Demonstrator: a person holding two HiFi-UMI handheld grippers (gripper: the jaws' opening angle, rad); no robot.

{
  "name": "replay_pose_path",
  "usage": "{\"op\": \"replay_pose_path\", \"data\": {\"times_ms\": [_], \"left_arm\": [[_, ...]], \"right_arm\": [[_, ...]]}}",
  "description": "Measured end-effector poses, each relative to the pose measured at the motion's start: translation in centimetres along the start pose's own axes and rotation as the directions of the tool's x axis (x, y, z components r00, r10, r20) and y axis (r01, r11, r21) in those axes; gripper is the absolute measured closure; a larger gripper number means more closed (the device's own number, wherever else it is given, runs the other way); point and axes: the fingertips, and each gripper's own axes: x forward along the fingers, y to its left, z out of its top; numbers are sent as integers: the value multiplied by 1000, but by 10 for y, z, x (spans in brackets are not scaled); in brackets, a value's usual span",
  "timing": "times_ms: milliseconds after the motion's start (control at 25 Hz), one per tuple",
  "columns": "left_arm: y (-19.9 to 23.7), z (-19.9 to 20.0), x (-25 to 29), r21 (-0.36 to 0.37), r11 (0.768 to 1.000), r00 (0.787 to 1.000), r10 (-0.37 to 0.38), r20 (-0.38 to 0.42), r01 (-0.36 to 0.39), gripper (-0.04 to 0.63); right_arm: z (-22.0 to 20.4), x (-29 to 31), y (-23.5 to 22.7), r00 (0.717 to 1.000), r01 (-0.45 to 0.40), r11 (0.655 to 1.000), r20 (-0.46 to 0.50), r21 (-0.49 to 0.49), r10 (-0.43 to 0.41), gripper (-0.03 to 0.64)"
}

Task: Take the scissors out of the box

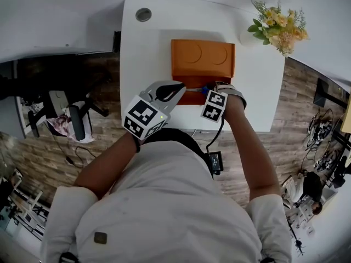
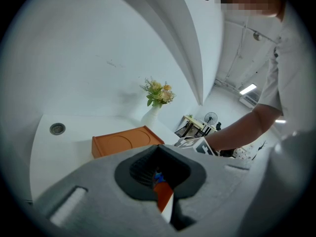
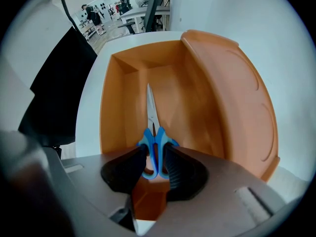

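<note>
An orange box (image 1: 203, 59) stands open on the white table (image 1: 143, 64), its lid tipped up at the far side. Blue-handled scissors (image 3: 152, 132) lie in the tray (image 3: 118, 98), blades pointing away. My right gripper (image 3: 155, 154) points straight down into the tray, open, with the blue handles between its pads. In the head view the right gripper (image 1: 215, 95) is at the tray's front, next to a bit of blue from the scissors (image 1: 204, 90). My left gripper (image 1: 176, 87) is at the tray's front left corner. Its jaws (image 2: 159, 154) leave a narrow slit that shows orange and blue.
A vase of yellow flowers (image 1: 277, 26) stands at the table's far right corner, beyond the box. A round cable hole (image 1: 143, 14) is at the far left. An office chair (image 1: 68, 116) stands on the floor to the left. A cable hangs from the right wrist.
</note>
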Motion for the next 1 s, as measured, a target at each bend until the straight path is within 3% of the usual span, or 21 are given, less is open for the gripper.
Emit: {"op": "replay_pose_path", "data": {"times_ms": [520, 1000], "left_arm": [[-11, -7, 0, -6, 1000, 1000, 6, -2, -6, 591], [-36, -3, -16, 30, 999, 999, 30, 39, -31, 591]], "right_arm": [[-1, -3, 3, 997, 51, 999, 57, 10, -51, 518], [3, -56, 4, 976, 172, 984, 127, 46, -177, 518]]}}
